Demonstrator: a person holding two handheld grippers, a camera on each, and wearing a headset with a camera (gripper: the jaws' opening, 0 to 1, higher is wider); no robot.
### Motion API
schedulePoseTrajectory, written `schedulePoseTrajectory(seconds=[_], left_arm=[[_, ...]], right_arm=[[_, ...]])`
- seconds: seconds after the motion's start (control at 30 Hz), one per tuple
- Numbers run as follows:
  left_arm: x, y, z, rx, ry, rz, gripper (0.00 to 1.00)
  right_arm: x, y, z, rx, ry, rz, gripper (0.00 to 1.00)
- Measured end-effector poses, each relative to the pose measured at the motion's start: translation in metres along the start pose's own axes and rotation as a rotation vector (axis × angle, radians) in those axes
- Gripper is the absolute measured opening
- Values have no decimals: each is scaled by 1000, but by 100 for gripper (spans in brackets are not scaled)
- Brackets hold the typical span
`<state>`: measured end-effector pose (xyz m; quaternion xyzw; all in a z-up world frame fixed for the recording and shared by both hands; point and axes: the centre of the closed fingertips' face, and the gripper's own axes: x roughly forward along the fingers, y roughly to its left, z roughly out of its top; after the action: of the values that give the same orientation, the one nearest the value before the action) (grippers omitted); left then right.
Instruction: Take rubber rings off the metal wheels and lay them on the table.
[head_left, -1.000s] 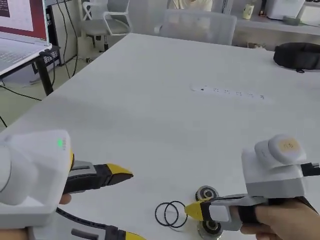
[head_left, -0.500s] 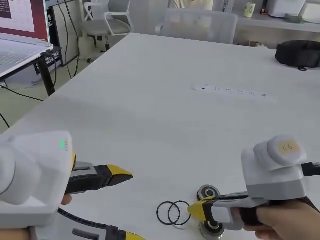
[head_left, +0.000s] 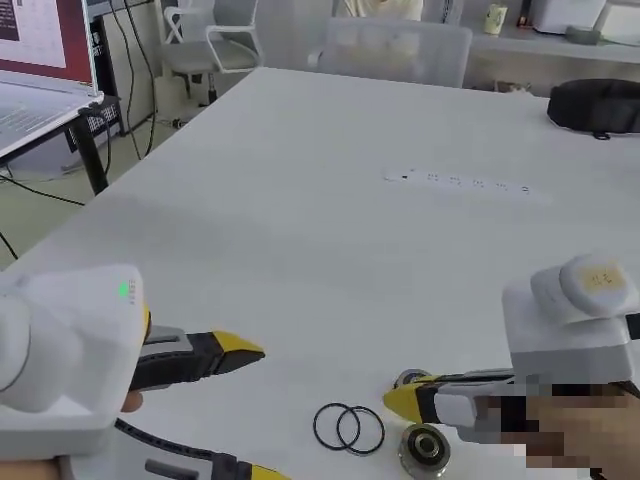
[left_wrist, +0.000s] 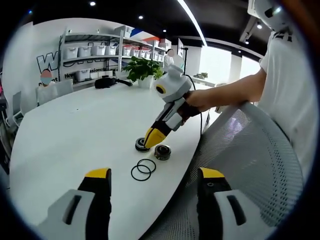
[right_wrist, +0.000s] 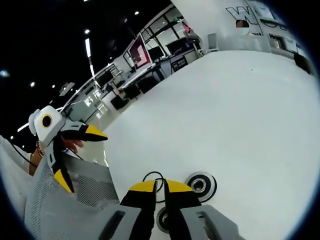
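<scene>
Left tongs (left_wrist: 152, 175) spread; right tongs (right_wrist: 161, 187) pressed together. Two rings (head_left: 348, 428) lie between them, wheels (head_left: 425, 445) beside the right tips.

Head view from high above the table (head_left: 300, 230); both gripper views low, opposed, near the shared rings (head_left: 348, 428).

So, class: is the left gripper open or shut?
Open: the left gripper has its two jaws wide apart, nothing between them.
</scene>
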<state>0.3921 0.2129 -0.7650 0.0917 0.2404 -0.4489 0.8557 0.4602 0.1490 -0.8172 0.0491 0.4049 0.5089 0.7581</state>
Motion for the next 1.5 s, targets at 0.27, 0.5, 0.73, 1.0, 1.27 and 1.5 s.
schedulePoseTrajectory(seconds=[0.27, 0.5, 0.73, 1.0, 1.27, 1.5], left_arm=[[0, 0, 0, 1, 3, -1, 68], [0, -1, 0, 2, 4, -2, 68], [-1, -1, 3, -9, -17, -4, 68], [-1, -4, 7, -8, -32, -28, 70], [-3, -6, 10, 54, 0, -38, 74], [1, -7, 35, 136, -11, -63, 73]], right_arm=[[-9, 5, 13, -11, -48, 32, 5], [-20, 0, 23, -44, -87, 16, 8], [-39, -17, 35, -31, -152, -21, 11], [-54, -38, 35, 4, -184, -71, 13], [-55, -54, 22, -11, -139, -116, 14], [-50, -60, 11, -65, -81, -142, 14]])
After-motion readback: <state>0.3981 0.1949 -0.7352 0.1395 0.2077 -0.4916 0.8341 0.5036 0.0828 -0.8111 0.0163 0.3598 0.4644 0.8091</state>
